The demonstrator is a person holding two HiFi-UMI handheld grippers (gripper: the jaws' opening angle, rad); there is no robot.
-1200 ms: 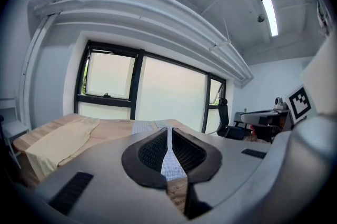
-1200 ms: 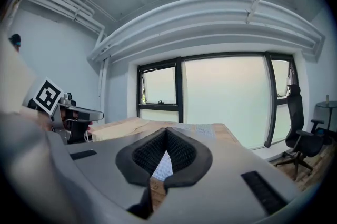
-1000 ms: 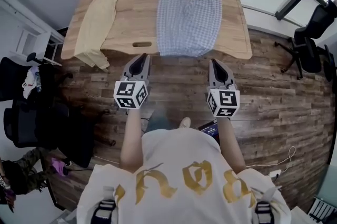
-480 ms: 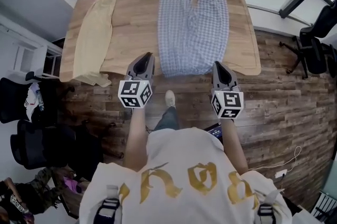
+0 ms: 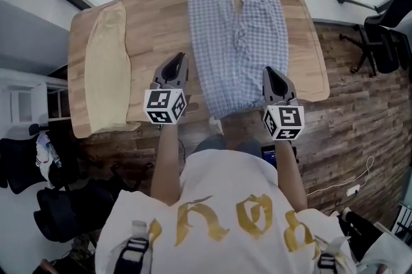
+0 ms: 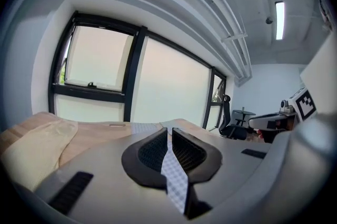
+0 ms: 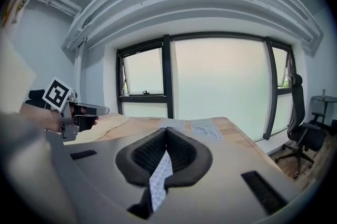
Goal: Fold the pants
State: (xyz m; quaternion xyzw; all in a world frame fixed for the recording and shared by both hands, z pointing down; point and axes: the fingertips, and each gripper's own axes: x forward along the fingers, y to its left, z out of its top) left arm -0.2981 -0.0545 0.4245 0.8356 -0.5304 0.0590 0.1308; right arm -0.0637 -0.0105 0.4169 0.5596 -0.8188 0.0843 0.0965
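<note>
Blue-and-white checked pants (image 5: 241,35) lie flat along the wooden table (image 5: 154,22), legs toward the far edge and waist hanging slightly over the near edge. My left gripper (image 5: 178,58) is shut and hovers over bare wood just left of the pants' near end. My right gripper (image 5: 268,71) is also shut, at the right edge of the waist end. Neither holds cloth. In the left gripper view the jaws (image 6: 168,129) meet, and the pants (image 6: 149,125) show as a thin strip beyond. In the right gripper view the jaws (image 7: 166,128) are together before the pants (image 7: 204,126).
A beige garment (image 5: 106,67) lies along the table's left side. An office chair (image 5: 385,41) stands on the wooden floor at the right. Dark chairs and bags (image 5: 38,163) crowd the floor at the left. Large windows rise behind the table's far edge.
The person has stepped up to the table. Both grippers moved forward from over the floor to above the table's near edge, still shut.
</note>
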